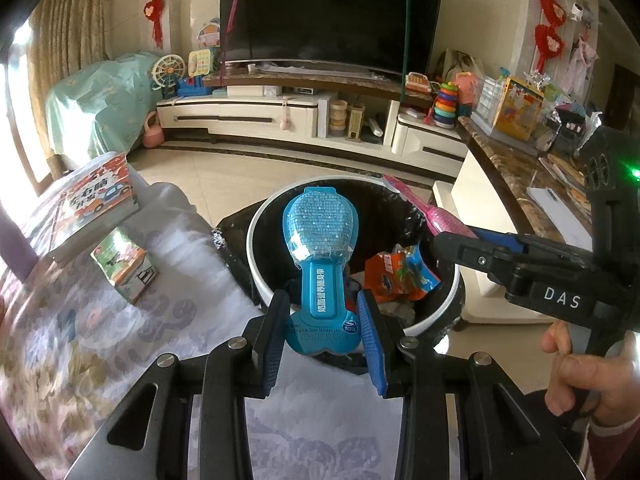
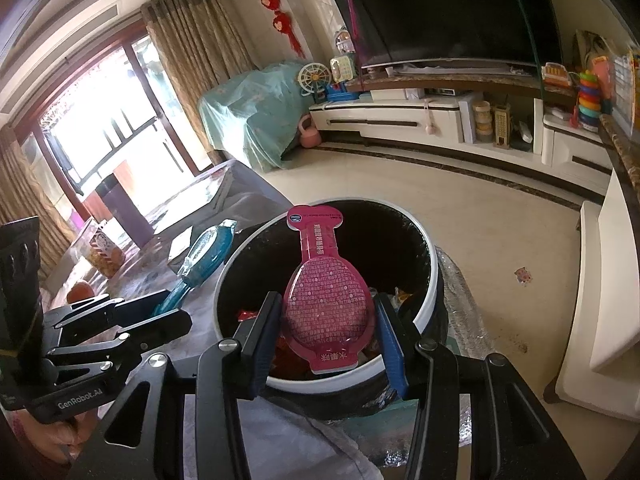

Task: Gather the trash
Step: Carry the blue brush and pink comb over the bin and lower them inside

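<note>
living-room floor tiles and a long white tv cabinet (image 1: pixel 256 114) under a dark television (image 1: pixel 332 12) fill the background, with a cloth-covered table (image 1: pixel 120 320) at the left carrying 2 books (image 1: pixel 92 204). just beside the table stands a round bin (image 1: pixel 256 240) with a white rim and black liner; crumpled orange and blue wrappers (image 1: pixel 400 276) lie inside it.

left gripper (image 1: pixel 324 336) pinches the narrow stem of a blue paddle-shaped packet (image 1: pixel 320 236) between its 2 blue-padded fingers, the wide end tilted out over the bin's opening.

right gripper (image 2: pixel 328 336) pinches a pink packet (image 2: pixel 326 304) of the same shape by its wide end, stem pointing away, also held above the open bin (image 2: pixel 430 280). in the left wrist view the pink packet (image 1: pixel 416 208) reaches over the bin's far rim, and a hand (image 1: pixel 588 368) grips the right tool's handle.
</note>
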### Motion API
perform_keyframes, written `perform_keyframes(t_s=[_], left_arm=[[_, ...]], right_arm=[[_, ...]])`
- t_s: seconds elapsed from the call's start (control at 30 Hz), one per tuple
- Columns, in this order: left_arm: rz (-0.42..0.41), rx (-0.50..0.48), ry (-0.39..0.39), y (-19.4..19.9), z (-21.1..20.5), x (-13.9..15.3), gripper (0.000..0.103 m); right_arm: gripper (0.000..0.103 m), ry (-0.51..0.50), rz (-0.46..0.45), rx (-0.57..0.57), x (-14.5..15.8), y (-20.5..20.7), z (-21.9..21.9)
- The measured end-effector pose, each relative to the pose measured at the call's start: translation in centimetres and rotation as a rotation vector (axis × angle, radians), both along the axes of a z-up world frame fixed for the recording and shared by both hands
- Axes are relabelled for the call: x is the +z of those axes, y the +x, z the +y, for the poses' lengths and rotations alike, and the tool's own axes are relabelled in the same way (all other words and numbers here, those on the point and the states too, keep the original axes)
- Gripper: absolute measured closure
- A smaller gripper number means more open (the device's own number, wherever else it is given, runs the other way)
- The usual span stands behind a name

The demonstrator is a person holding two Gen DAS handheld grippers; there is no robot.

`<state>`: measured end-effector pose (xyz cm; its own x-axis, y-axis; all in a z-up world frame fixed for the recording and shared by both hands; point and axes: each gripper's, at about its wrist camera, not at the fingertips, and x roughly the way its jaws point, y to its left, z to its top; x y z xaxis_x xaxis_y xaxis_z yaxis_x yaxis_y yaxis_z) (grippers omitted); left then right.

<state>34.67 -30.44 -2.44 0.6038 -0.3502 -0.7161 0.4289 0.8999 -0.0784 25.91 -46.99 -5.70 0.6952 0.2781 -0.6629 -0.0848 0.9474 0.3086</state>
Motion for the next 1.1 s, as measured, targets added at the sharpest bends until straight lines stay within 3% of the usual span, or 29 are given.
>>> perform_keyframes(t_s=[1.1], left_arm=[[0.043, -0.007, 0.051, 4.3, -2.6, -0.9, 0.069]], right_arm=[[0.056, -0.019, 0.041, 0.000, -0.6, 3.2, -1.0]])
